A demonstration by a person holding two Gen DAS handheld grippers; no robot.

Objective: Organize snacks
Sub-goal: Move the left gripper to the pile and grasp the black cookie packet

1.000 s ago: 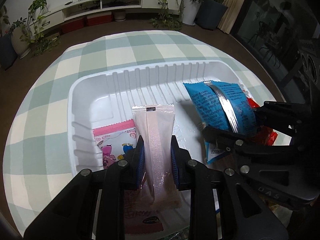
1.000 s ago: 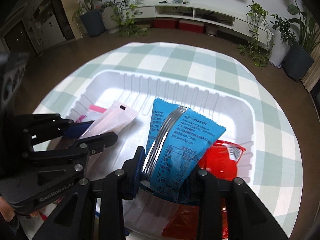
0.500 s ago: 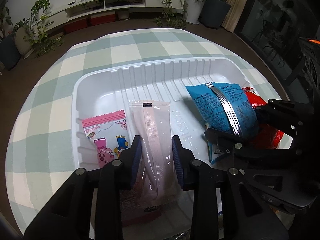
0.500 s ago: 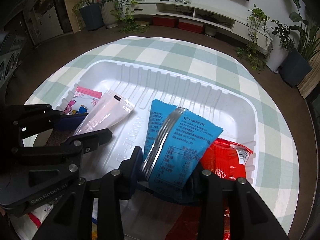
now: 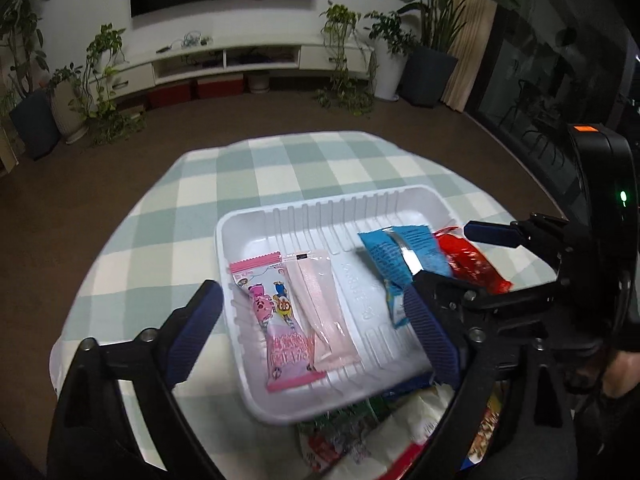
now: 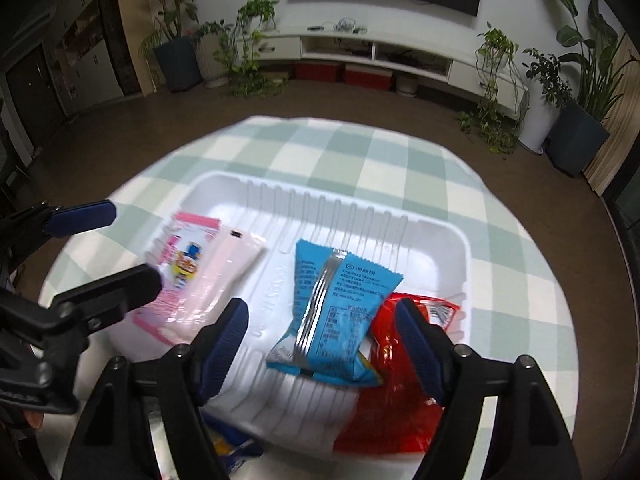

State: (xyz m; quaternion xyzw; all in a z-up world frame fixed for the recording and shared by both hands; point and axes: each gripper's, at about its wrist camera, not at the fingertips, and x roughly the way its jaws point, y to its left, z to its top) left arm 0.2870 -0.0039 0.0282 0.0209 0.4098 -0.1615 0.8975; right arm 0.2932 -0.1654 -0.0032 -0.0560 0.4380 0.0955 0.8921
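A white plastic tray (image 5: 280, 216) (image 6: 436, 236) sits on the checked tablecloth. In it lie a pale pink packet (image 5: 320, 300) (image 6: 224, 276), a pink cartoon packet (image 5: 272, 312) (image 6: 184, 252), a blue packet (image 5: 396, 256) (image 6: 336, 300) and a red packet (image 5: 468, 260) (image 6: 400, 368). My left gripper (image 5: 316, 332) is open and empty, raised above the tray's near left part. My right gripper (image 6: 324, 344) is open and empty above the blue packet; it also shows in the left wrist view (image 5: 452, 256).
More loose snack packets (image 5: 380, 432) lie on the table in front of the tray's near edge. The round table with the green and white cloth (image 5: 280, 160) ends in dark floor all round. A TV shelf and plants stand far behind.
Both grippers have opened, let go of the pale pink packet and the blue packet, and pulled back and up. Both packets now lie in the tray.
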